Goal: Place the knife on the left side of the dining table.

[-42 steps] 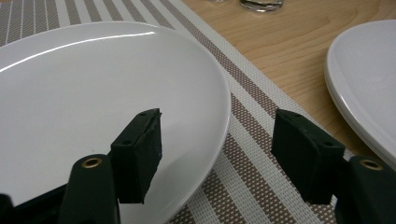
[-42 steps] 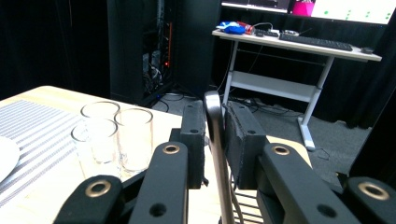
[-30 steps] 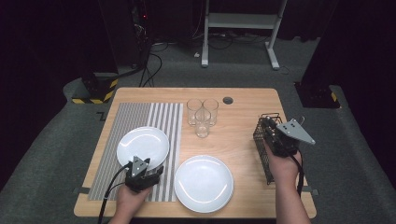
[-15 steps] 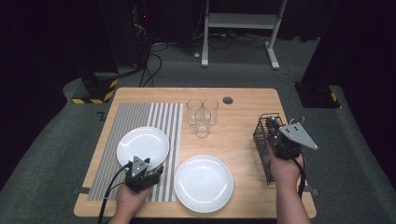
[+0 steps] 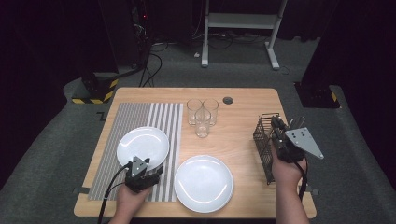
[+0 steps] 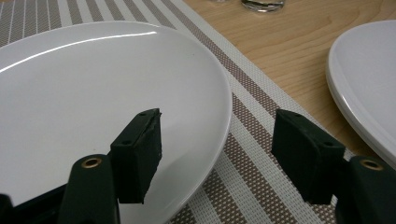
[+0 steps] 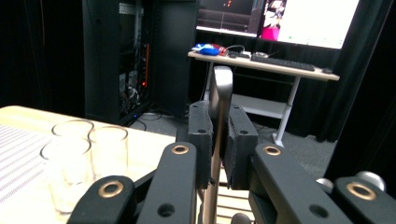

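A slim silver cutlery handle [image 7: 219, 93] is clamped upright between the closed-in pads of the right gripper [image 7: 218, 135], above the black wire basket [image 5: 264, 140]. Left of that basket, the left gripper [image 6: 219, 154] is held wide open astride the white round plate's [image 6: 93, 88] rim.

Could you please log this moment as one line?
right gripper: shut on utensil handle over wire caddy | left gripper: open, straddling plate rim on mat
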The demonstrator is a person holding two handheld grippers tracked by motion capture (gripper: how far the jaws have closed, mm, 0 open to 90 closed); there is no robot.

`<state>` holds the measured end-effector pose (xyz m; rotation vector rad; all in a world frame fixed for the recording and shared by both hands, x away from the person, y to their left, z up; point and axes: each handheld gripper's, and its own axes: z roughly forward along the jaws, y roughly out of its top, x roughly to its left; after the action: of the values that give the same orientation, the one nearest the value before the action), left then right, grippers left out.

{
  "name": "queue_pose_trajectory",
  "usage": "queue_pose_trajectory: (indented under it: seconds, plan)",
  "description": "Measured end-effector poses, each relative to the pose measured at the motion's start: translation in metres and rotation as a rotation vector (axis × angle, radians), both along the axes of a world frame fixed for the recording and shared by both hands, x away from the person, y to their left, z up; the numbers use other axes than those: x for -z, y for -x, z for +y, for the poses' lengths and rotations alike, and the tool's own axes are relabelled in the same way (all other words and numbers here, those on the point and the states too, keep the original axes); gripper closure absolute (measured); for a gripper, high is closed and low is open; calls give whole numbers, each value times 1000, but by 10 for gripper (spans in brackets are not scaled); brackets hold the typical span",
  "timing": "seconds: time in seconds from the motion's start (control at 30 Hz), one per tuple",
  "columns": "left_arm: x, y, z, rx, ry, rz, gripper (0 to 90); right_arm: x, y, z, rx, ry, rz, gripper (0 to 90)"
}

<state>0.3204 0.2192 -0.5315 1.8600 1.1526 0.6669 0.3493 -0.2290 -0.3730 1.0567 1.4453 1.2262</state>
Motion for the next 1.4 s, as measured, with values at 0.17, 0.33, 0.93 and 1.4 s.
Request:
queue_pose_trajectory:
  seconds: [0.17, 0.33, 0.93, 1.4]
  plan:
    - [0, 0, 0, -1, -4, -1, 333, -4, 3, -1, 10, -8, -34, 831]
    - [0, 0, 0, 0, -6, 0, 332, -7, 5, -4, 25, -14, -56, 831]
    - [0, 0, 0, -2, -3, 0, 331, -31, 21, -2, 14, -20, -167, 832]
    - [0, 0, -1, 1, -8, -3, 332, -49, 29, 10, -16, -17, -219, 832]
